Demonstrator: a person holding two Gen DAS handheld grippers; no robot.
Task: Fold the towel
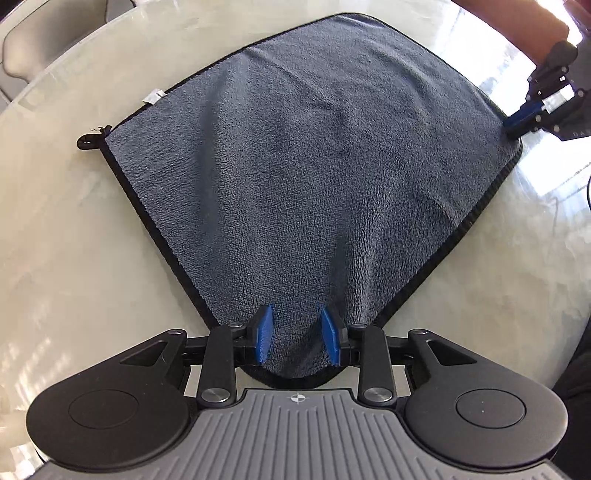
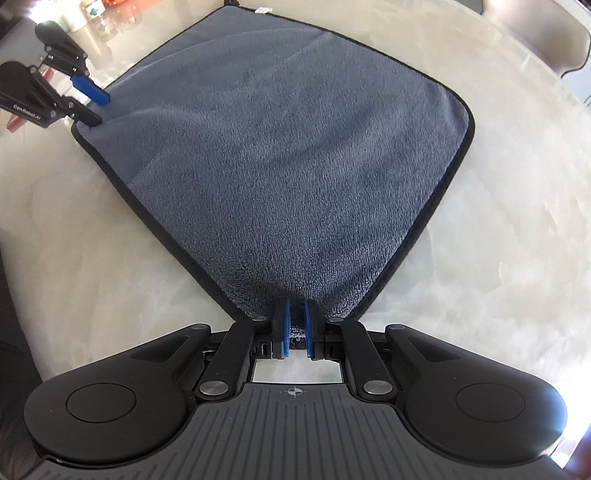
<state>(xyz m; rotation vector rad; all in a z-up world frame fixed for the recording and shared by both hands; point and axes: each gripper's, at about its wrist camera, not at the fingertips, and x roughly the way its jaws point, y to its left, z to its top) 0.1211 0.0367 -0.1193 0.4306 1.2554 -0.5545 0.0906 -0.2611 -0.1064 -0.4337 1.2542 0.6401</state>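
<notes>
A grey towel (image 1: 314, 177) with a black hem lies spread flat on a pale marble table (image 1: 55, 240); it also shows in the right wrist view (image 2: 288, 155). My left gripper (image 1: 297, 334) is open, its blue pads on either side of the towel's near corner, which lies between them. In the right wrist view the left gripper (image 2: 94, 105) shows open at the towel's left corner. My right gripper (image 2: 297, 326) is shut on another corner of the towel. It shows at the towel's right corner in the left wrist view (image 1: 517, 123).
The towel has a white label (image 1: 154, 96) and a black hanging loop (image 1: 88, 140) on its far left edge. A chair (image 2: 546, 33) stands beyond the table. Small items (image 2: 92, 14) sit at the far left in the right wrist view.
</notes>
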